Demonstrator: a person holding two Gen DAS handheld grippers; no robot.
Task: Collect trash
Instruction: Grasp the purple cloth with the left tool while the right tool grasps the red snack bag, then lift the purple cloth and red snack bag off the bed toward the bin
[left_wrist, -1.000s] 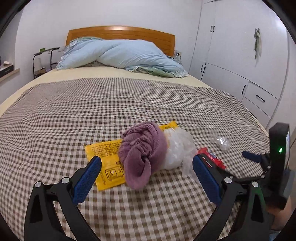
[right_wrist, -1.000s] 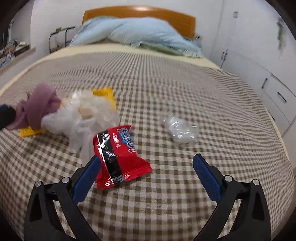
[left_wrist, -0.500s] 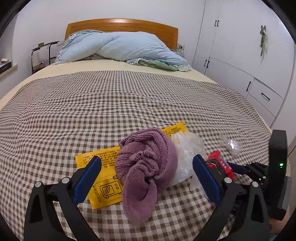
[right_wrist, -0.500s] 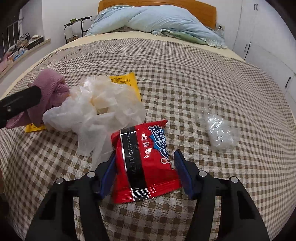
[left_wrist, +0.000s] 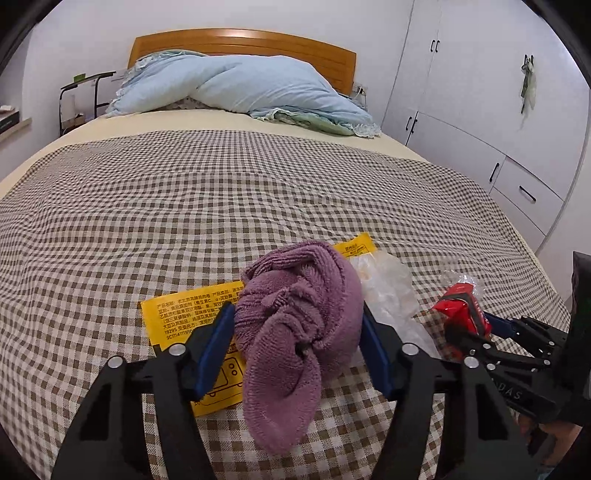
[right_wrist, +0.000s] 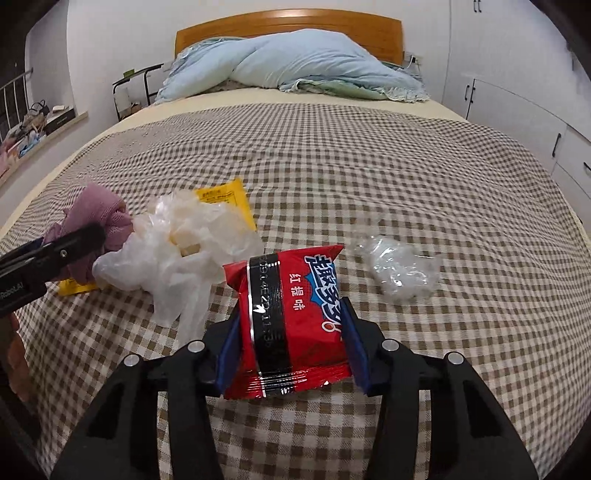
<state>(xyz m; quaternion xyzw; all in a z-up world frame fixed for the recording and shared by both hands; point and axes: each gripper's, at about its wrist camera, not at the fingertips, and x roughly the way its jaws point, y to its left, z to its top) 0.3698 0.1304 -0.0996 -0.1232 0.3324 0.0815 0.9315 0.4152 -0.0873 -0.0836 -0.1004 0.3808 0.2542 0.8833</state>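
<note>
A crumpled purple cloth (left_wrist: 299, 302) lies on the checked bedspread (left_wrist: 184, 206), partly over a flat yellow packet (left_wrist: 177, 314). My left gripper (left_wrist: 295, 314) is closing, and both blue pads press the cloth's sides. A clear plastic glove (right_wrist: 177, 251) lies bunched between the cloth (right_wrist: 99, 210) and a red snack packet (right_wrist: 291, 314). My right gripper (right_wrist: 291, 312) is closing on that packet, with a pad against each side. Right of it lies a crumpled clear wrapper (right_wrist: 399, 269). In the left wrist view the red packet (left_wrist: 461, 310) shows at the right edge.
A pale blue quilt (left_wrist: 258, 88) is heaped against the wooden headboard (left_wrist: 243, 40). White wardrobes and drawers (left_wrist: 517, 147) line the right wall. A small black side table (right_wrist: 136, 85) and a cluttered sill (right_wrist: 37, 122) stand to the left of the bed.
Both pairs of jaws have narrowed from wide open. The left pads now press the purple cloth. The right pads have closed on the red packet, which now stands tilted up off the bedspread.
</note>
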